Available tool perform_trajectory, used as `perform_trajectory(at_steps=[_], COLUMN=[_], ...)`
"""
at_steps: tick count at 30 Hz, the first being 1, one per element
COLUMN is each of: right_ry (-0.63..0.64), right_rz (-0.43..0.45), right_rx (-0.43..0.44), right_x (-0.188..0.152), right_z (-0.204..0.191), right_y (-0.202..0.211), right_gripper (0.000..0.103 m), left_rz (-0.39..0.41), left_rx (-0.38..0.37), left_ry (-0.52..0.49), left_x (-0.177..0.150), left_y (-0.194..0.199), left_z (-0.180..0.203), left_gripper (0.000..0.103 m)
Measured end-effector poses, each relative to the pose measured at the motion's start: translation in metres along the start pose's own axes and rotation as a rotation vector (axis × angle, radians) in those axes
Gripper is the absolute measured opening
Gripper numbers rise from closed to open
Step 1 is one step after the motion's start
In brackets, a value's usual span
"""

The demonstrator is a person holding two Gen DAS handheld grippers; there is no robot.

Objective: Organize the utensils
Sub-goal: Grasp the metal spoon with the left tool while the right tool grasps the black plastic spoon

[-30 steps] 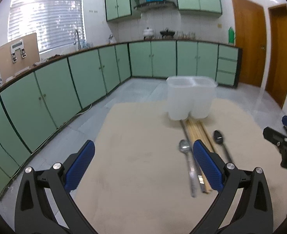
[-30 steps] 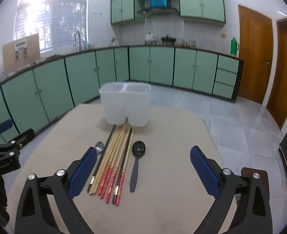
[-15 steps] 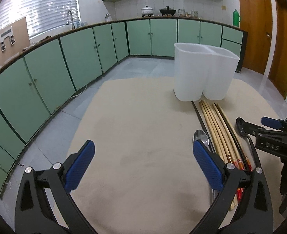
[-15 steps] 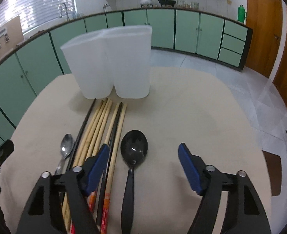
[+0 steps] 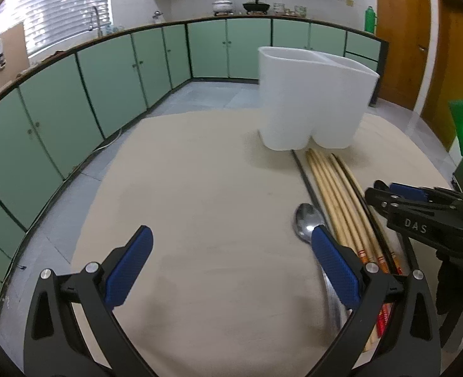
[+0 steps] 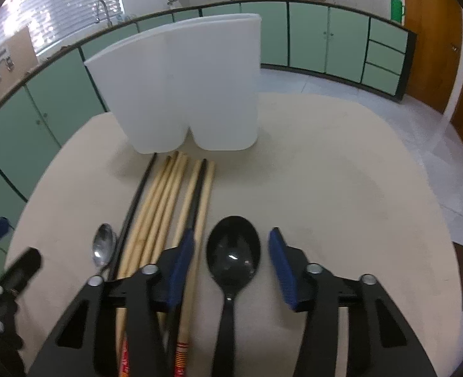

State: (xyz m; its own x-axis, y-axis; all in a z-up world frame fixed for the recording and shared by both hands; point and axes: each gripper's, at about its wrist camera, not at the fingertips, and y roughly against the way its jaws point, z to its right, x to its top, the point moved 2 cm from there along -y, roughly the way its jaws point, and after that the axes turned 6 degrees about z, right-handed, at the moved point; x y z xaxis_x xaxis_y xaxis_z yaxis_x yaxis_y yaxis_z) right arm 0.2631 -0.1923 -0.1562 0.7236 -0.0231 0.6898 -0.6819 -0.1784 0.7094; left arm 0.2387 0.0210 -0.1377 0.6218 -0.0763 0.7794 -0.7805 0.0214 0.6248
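Straddling black spoon (image 6: 233, 256): right tool (image 6: 231, 249), jaws apart.

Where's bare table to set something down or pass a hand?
Free: the beige table right of the black plastic spoon, and its left half beside the steel spoon. Crowded: the chopstick row running up to the white two-compartment holder, with the open right gripper straddling the black spoon.

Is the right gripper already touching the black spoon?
Apart. The right wrist view shows bare table on both sides of the black spoon, between it and the open right gripper pads.
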Motion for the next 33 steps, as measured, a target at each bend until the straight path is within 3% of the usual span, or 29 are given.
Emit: perform_trajectory(at_steps=[8,16,20,25,33], right_ry=[0.004,-0.016,-0.023,-0.023,-0.020], right_rz=[0.009,0.013,0.021,0.019,-0.001], right_rx=[-0.007,0.014,0.007,-0.030,-0.037], right_x=[-0.001,-0.003,-0.005,-0.007,-0.003], right_z=[0.006,0.008,0.012,0.021,0.022], right_y=[0.002,0.004,0.010,0.012,0.005], right_gripper=[0.040,0.040,0.040,0.041,0.048], left_rz=[-0.051,-0.161,-0.171,-0.170,-0.147], left_rx=[-0.050,-0.031,-0.038,0.005,-0.053], left_ry=[-0.041,-0.076,-0.047,-0.017,-0.026], left_x=[-0.008,-0.017,-0.017,-0.014,-0.002], left_y=[-0.020,-0.048,-0.050,-0.050,-0.045], left_z=[0.024,0.032,0.024,0.010,0.019], left_gripper=[0.098,0.098,0.099,0.099,0.098])
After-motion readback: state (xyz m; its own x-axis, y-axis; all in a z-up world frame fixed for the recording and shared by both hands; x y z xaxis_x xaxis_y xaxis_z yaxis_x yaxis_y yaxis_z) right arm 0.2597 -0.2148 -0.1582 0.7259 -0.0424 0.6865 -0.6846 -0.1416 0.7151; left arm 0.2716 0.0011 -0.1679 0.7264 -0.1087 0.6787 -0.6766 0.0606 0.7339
